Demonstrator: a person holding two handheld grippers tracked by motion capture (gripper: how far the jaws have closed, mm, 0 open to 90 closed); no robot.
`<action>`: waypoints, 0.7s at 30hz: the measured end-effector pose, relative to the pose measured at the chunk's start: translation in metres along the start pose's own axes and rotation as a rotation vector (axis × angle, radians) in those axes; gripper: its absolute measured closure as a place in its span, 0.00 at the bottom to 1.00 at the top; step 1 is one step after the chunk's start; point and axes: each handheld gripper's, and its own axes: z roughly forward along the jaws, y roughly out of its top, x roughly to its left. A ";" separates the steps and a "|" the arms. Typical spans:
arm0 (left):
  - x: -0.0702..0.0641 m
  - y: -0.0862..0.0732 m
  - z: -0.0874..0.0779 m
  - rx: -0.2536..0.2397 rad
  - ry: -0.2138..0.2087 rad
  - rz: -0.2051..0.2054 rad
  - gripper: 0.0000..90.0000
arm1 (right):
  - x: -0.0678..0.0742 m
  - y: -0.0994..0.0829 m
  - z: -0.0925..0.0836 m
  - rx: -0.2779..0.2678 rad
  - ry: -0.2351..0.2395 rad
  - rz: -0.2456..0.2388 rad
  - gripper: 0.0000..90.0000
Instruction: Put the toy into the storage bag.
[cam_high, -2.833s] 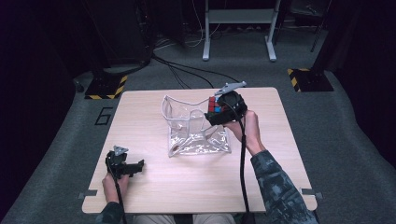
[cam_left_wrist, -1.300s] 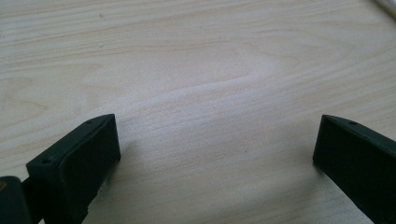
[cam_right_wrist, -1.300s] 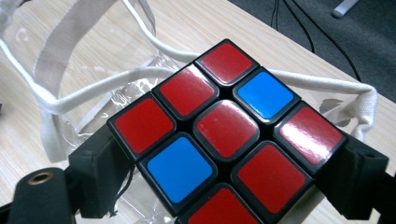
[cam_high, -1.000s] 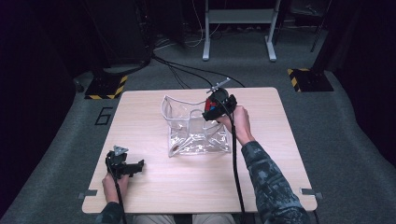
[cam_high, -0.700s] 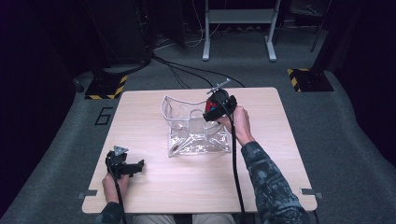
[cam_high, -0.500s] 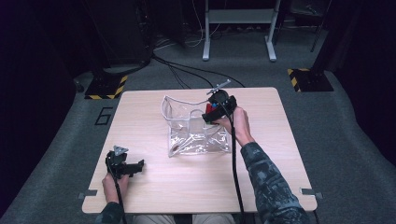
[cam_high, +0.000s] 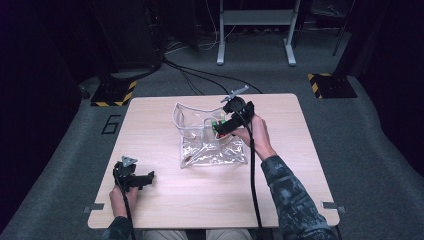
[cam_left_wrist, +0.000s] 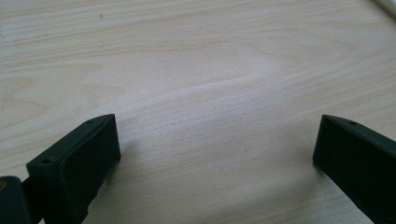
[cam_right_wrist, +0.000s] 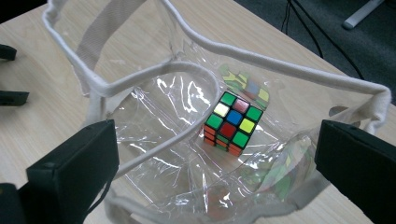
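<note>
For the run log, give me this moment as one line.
right gripper: open, above bag mouth | cube: inside clear bag | left gripper: open, over bare table

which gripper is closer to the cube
Right. The right gripper hangs open just above the cube inside the clear bag. The left gripper sits open on the table near the front left edge.

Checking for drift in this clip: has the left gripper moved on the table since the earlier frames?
No. In the high view the left gripper sits at the same spot near the table's front-left corner, jaws open, while the right one works at the bag.
</note>
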 end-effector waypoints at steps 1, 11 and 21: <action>0.000 0.000 0.000 0.000 0.000 0.000 0.00 | 0.002 -0.001 -0.003 -0.010 -0.006 0.006 0.00; 0.000 0.000 0.000 0.000 0.001 0.001 0.00 | 0.009 -0.014 -0.030 -0.069 -0.025 0.009 0.00; 0.000 0.000 0.000 0.000 0.001 0.001 0.00 | 0.009 -0.049 -0.045 -0.069 -0.052 0.020 0.00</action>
